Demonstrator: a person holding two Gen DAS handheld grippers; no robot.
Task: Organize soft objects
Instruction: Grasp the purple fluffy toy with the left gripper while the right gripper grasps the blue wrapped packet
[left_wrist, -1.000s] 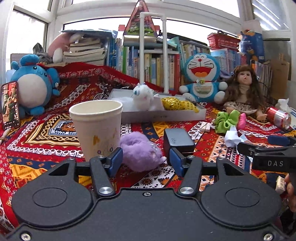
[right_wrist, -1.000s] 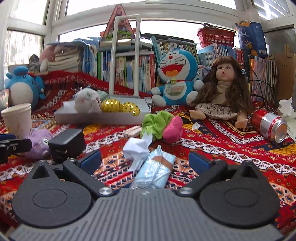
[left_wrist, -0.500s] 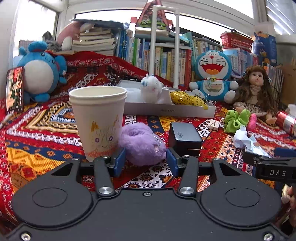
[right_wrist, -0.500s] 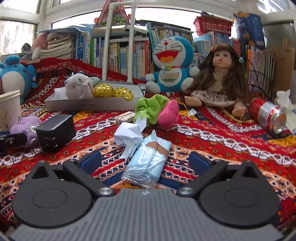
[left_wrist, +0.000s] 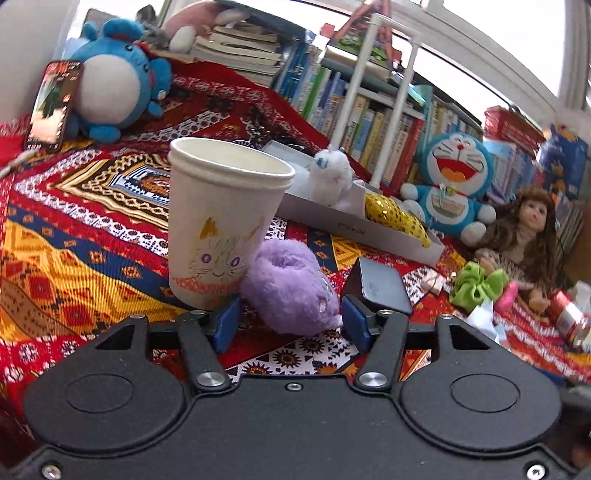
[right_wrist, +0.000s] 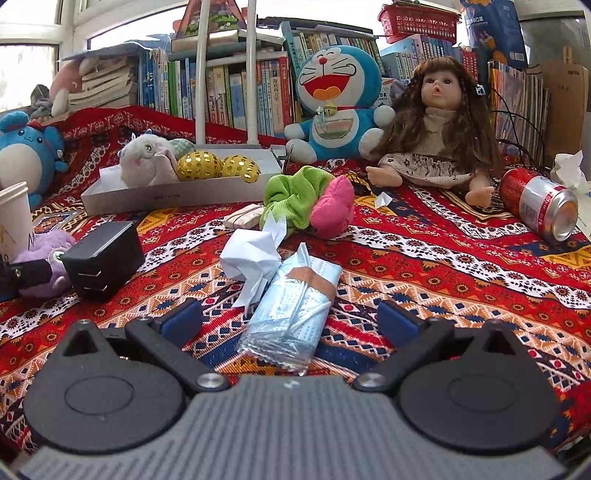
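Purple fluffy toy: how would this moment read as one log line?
left gripper: open, jaws just widened, straddling purple fluffy toy | toy: on cloth, touching paper cup | right gripper: open over mask packet

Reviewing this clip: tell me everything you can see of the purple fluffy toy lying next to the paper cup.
The purple fluffy toy is a small plush of long, soft pile with a round hollow on top and a shiny eye low on its side. It lies on the patterned cloth, pressed against the paper cup, with the black charger block just beside it. The left gripper straddles its near end, jaws open, pads not pressing it.
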